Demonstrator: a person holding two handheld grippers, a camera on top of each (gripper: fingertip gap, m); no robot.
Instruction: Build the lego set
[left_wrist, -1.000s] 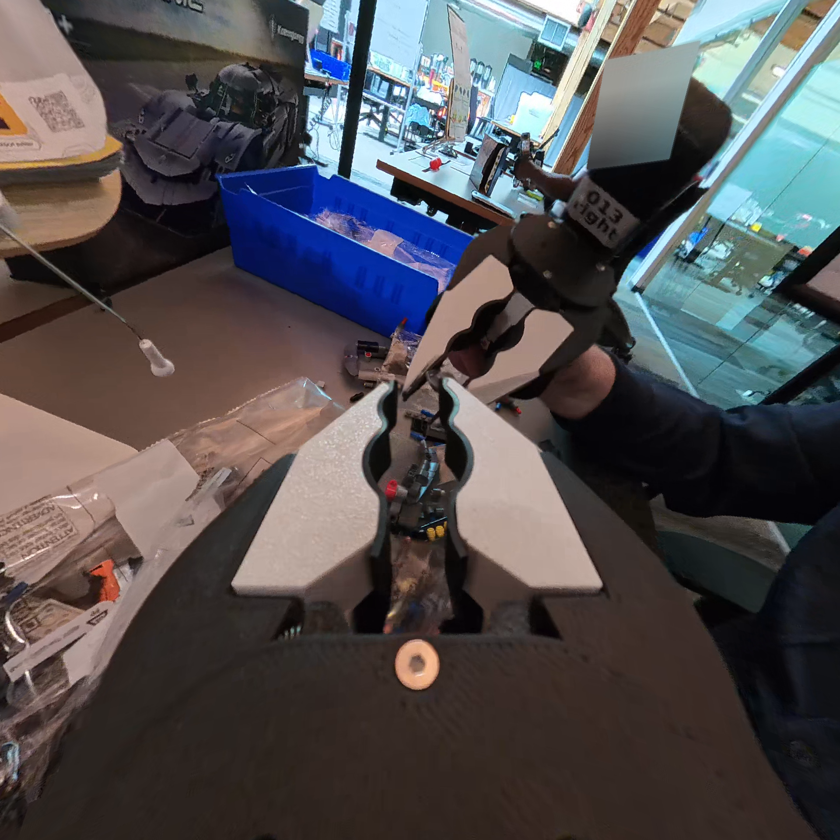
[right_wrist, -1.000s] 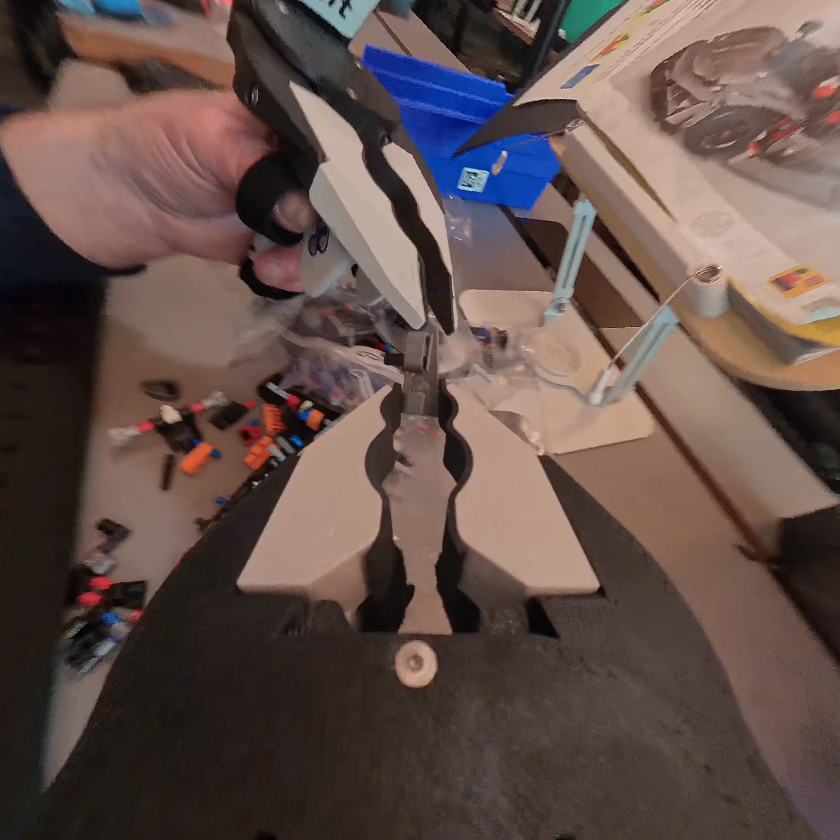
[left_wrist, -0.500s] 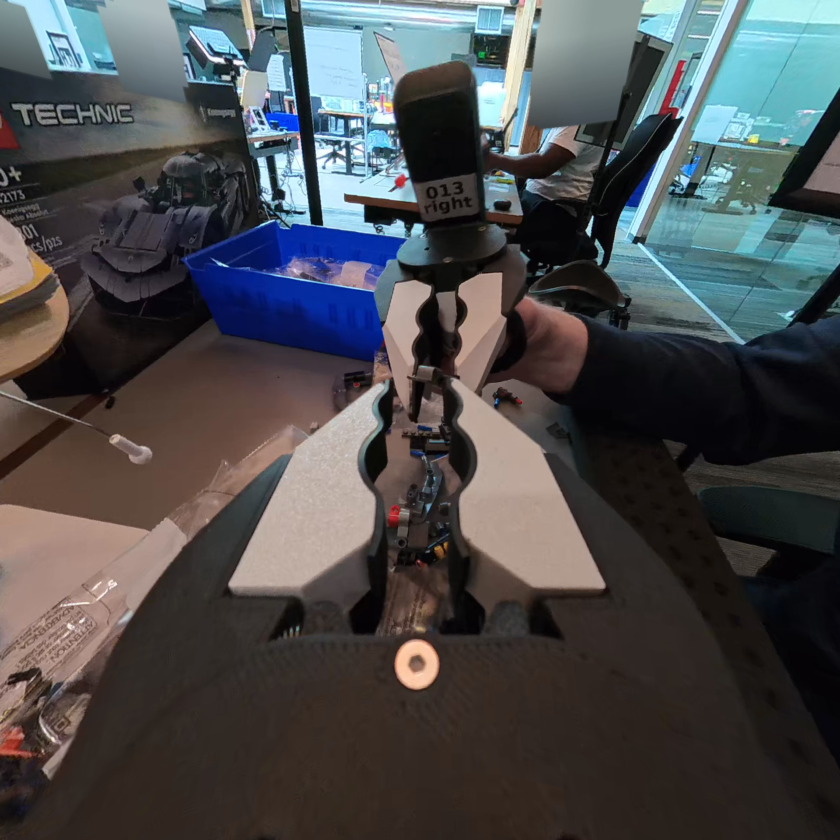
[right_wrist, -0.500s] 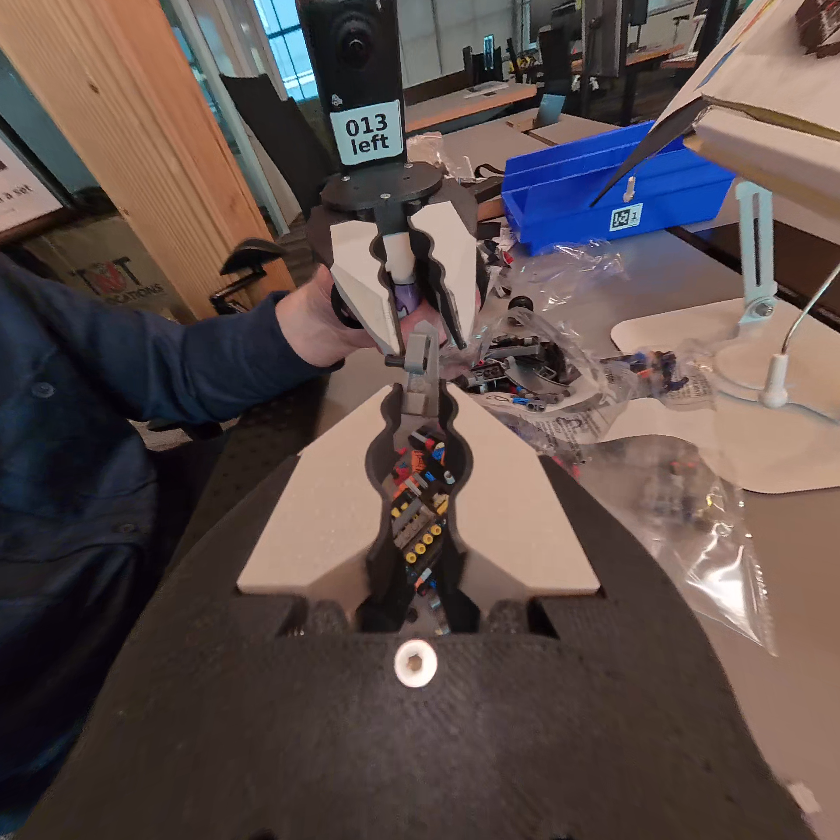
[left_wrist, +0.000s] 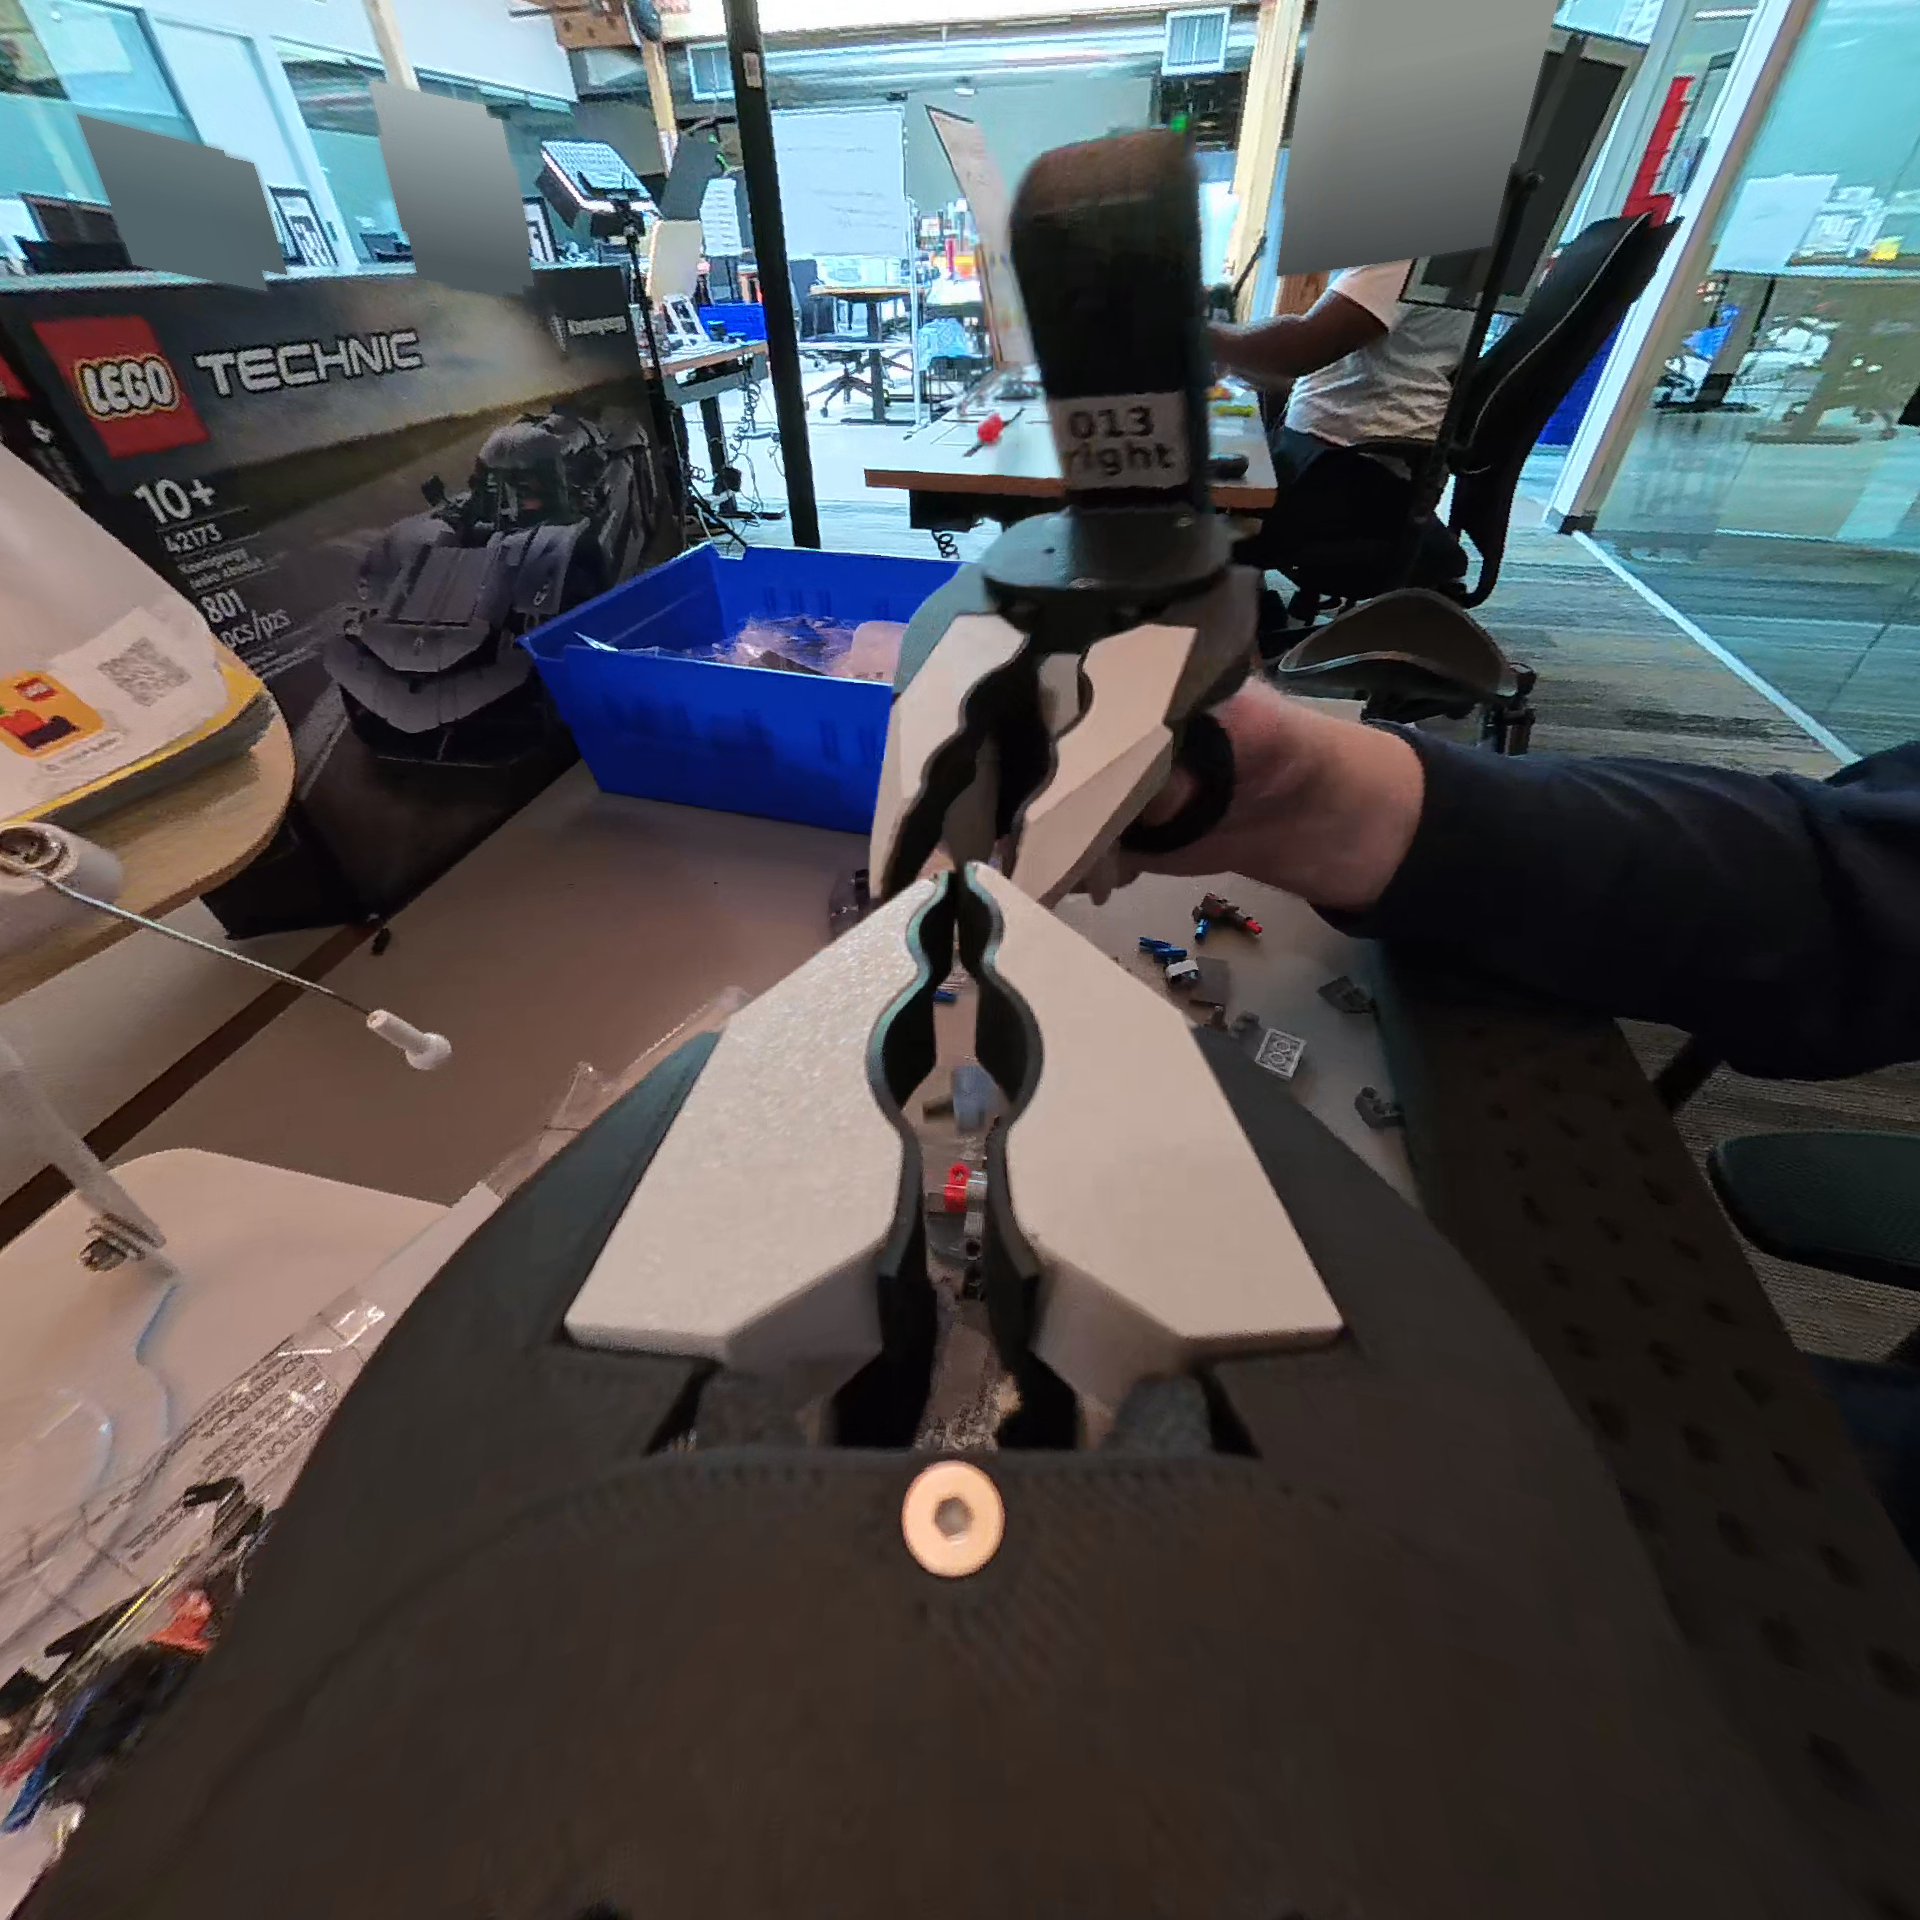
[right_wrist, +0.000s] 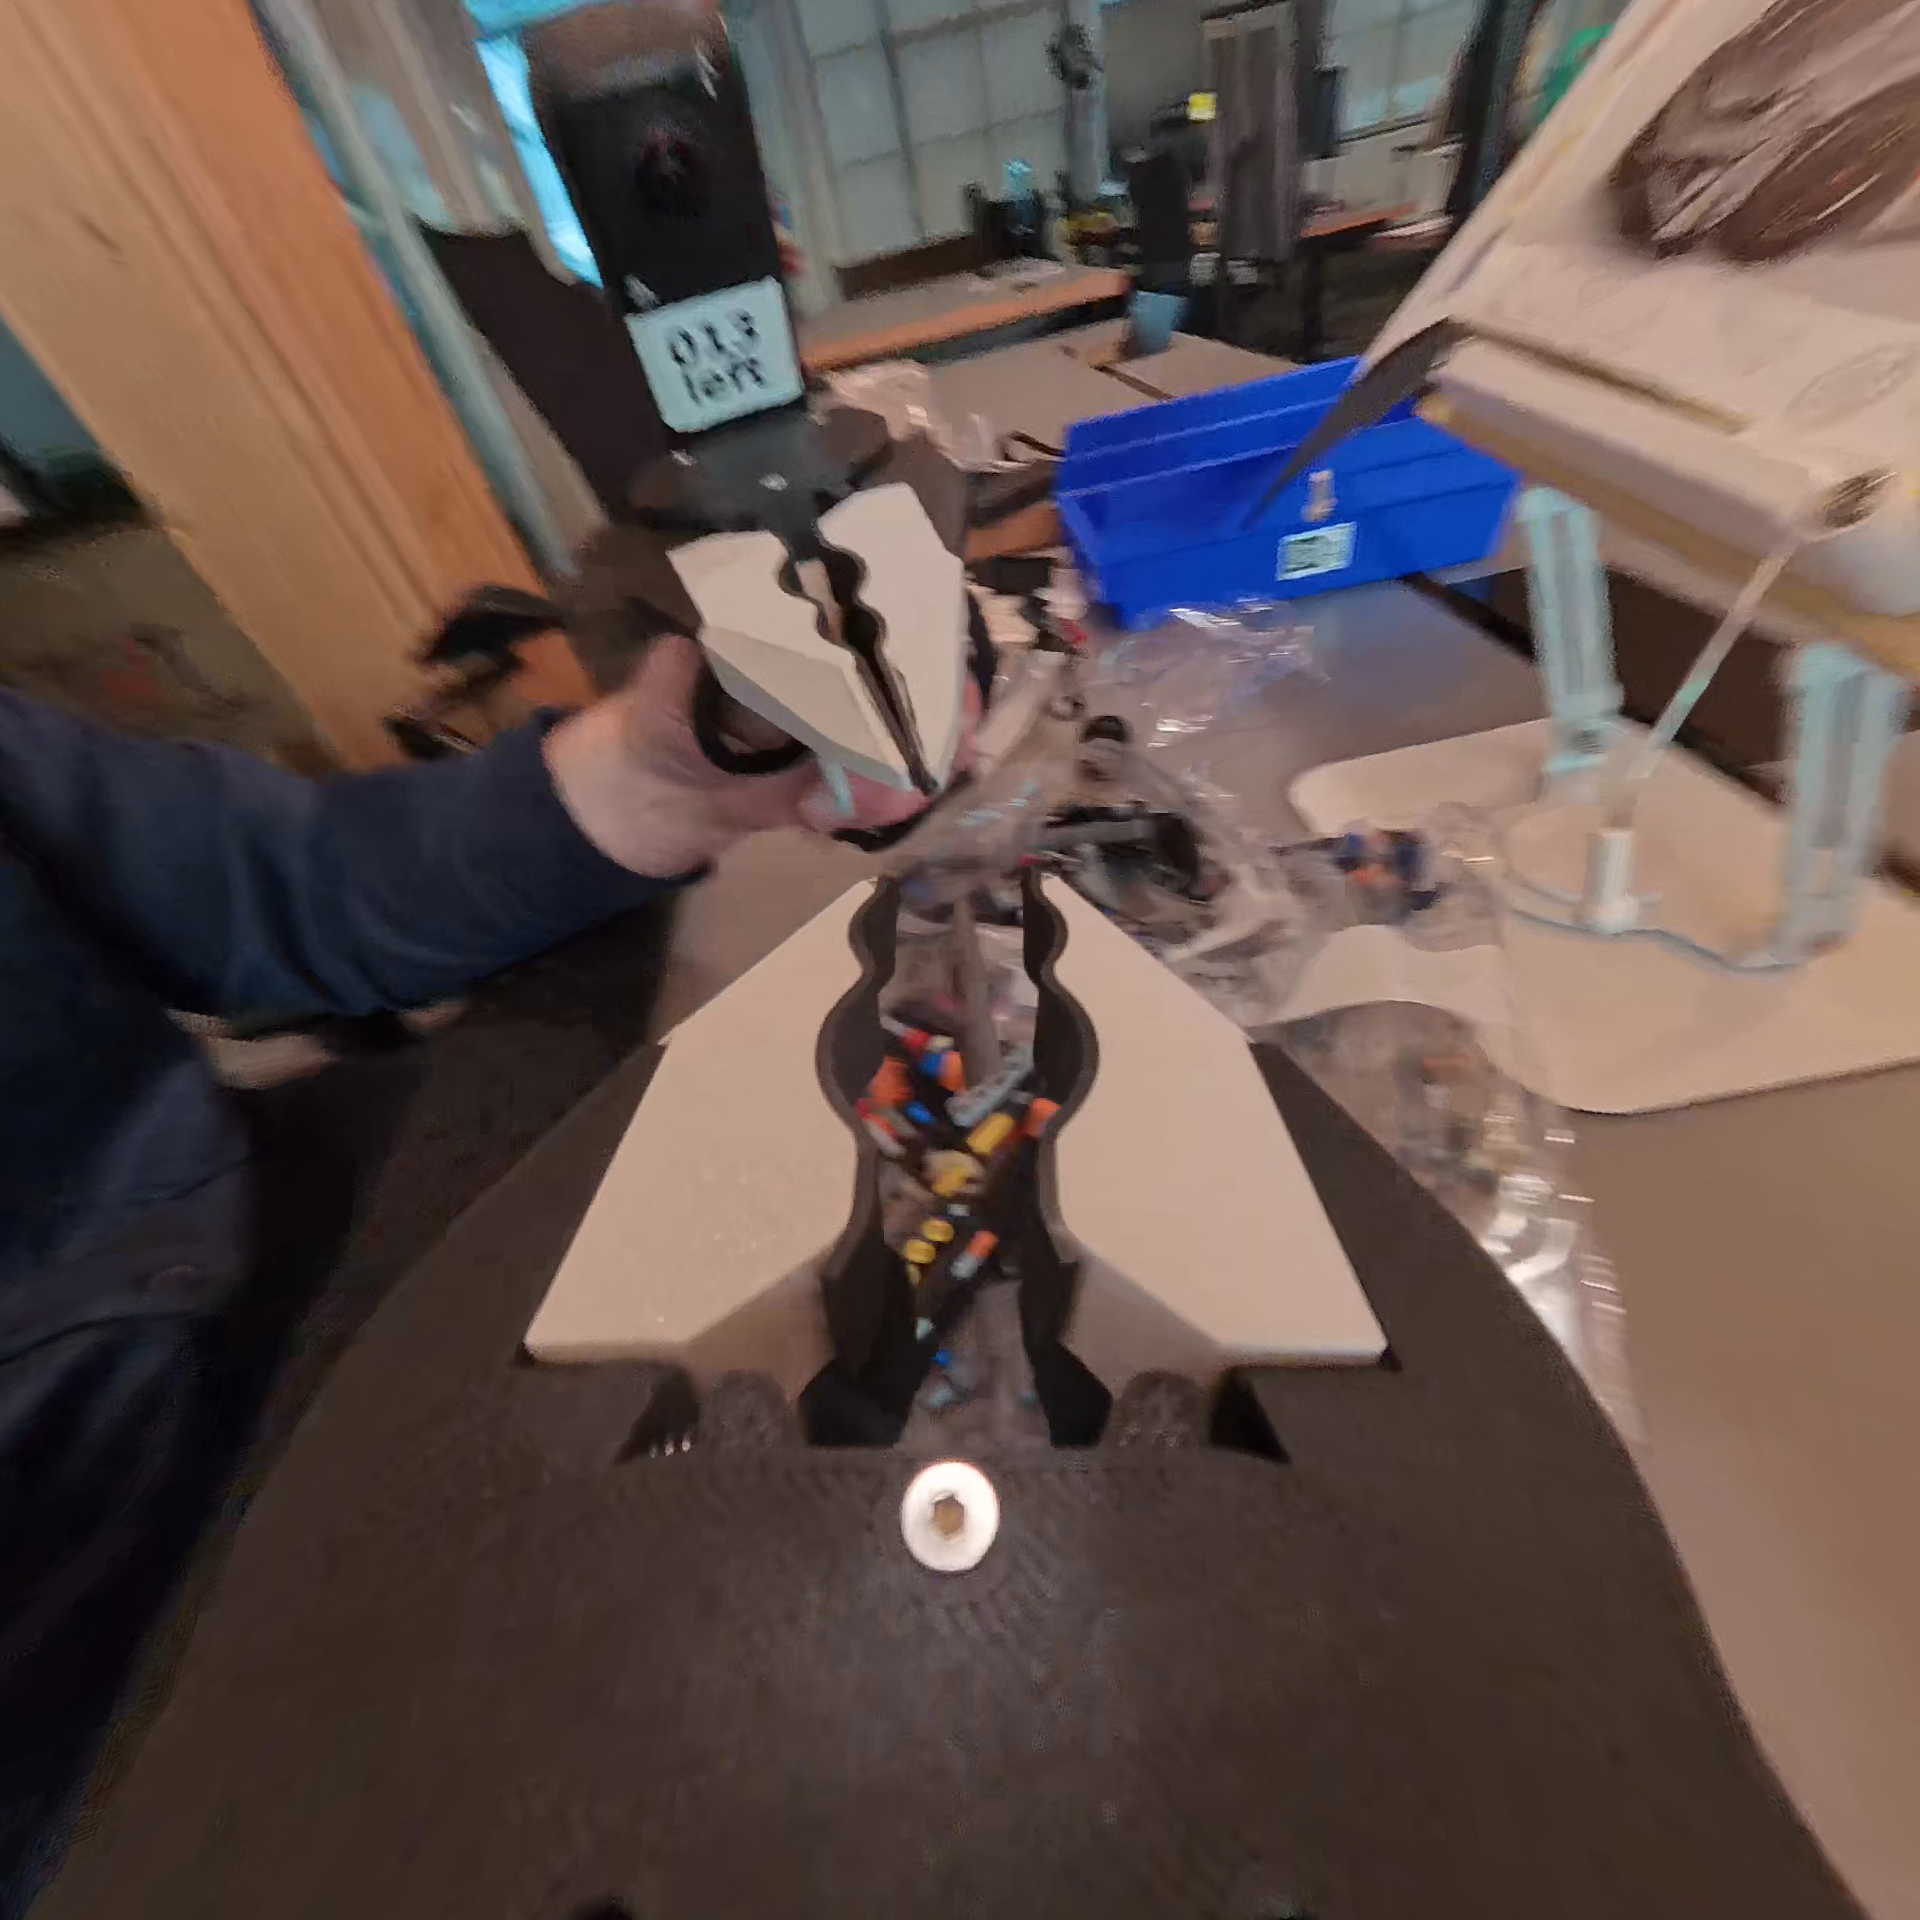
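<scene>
My left gripper (left_wrist: 958, 894) is shut, tips together; it also shows in the right wrist view (right_wrist: 925, 774), held by a hand. My right gripper (right_wrist: 956, 899) is open, its fingers spread either side of the left gripper's tips, as the left wrist view shows (left_wrist: 966, 888). A thin grey Lego beam (right_wrist: 971, 971) shows blurred in the gap between the right fingers; I cannot tell what holds it. A pile of small orange, yellow and blue pieces (right_wrist: 945, 1122) lies on the table below. More loose pieces (left_wrist: 1216, 920) lie by the right hand.
A blue bin (left_wrist: 727, 727) stands at the back of the table beside the dark set box (left_wrist: 364, 468). Clear plastic bags (right_wrist: 1195, 831) with parts lie beside the pile. A stand (right_wrist: 1558, 987) holds the instruction booklet (right_wrist: 1662, 364). A person sits at a far desk (left_wrist: 1351, 364). Less than 4 cm separates the two grippers' tips.
My right gripper has opened from its grip on the grey beam. My left gripper has closed and pushed its tips between the right fingers. Both views tilted slightly.
</scene>
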